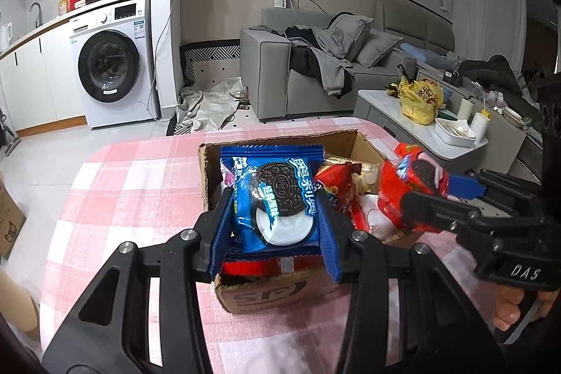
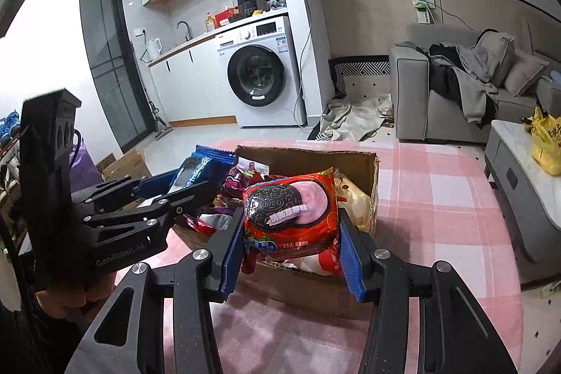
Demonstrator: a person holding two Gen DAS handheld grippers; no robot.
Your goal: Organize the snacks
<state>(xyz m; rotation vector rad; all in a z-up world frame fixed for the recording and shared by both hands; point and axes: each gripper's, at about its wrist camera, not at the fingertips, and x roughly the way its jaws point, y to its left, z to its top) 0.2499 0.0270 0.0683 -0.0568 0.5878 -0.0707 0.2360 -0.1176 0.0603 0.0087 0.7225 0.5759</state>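
We've got both grippers clamped, left gripper point(image 1: 273, 226) on blue Oreo pack point(image 1: 275, 198), right gripper point(image 2: 289, 247) on red pack point(image 2: 292, 216), both directly above the box point(image 1: 266, 293), blue long axis pointing away.

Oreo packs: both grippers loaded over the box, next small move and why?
Probably lift both clear of the cardboard box. The left gripper pinches the blue Oreo pack, the right gripper the red Oreo pack, both still above the other snacks.
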